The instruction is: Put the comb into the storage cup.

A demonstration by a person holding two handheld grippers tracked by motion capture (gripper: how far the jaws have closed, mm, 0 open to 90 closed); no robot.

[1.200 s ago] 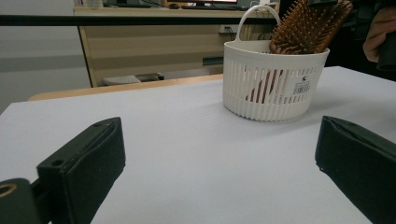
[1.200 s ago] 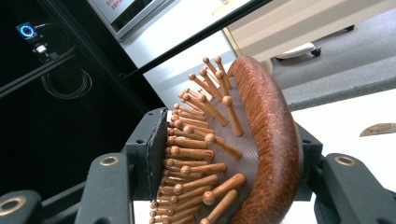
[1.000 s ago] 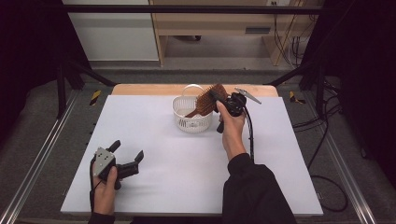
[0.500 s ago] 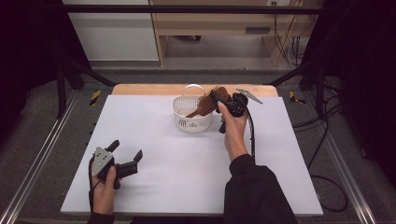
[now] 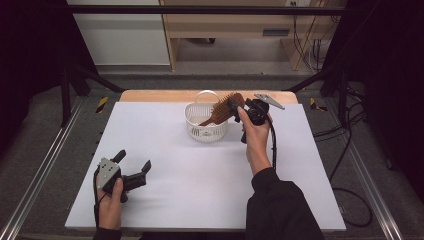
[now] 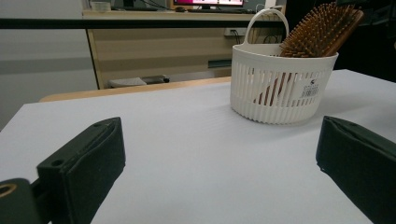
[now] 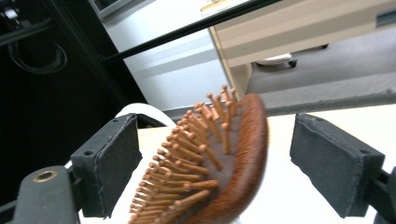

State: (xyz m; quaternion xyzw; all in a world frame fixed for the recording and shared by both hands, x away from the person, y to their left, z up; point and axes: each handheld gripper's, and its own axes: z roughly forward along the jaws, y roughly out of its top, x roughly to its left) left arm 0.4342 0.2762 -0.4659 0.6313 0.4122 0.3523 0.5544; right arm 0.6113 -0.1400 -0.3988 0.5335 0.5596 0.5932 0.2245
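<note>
The brush (image 5: pixel 223 111) stands handle-down in the basket (image 5: pixel 205 128), its bristled head leaning out over the basket's rim on the side toward the right claw (image 5: pixel 235 106). That claw has just been opening: in the right gripper view its two pads stand on either side of the brush head (image 7: pixel 212 172) with gaps showing on both sides, so the brush sits between the jaws but is not pressed. By its look the brush is wooden, stiff and light, with hard pins that would give an uneven, slippery seat for the pads; the smooth rounded edges of the head, or the handle down in the basket, seem the firmer places to take it. The basket looks like thin slotted plastic, light enough to tip or slide if the brush is dragged against its rim. The right hand (image 5: pixel 255 137) is raised just beside the basket, forearm reaching up the table (image 5: pixel 165 150), the claw pointing level across the basket's top. The left claw (image 5: pixel 134 172) rests low on the table well apart from the basket, on the person's side, jaws wide and holding nothing, aimed toward the basket (image 6: pixel 281 84) as seen in the left gripper view.
</note>
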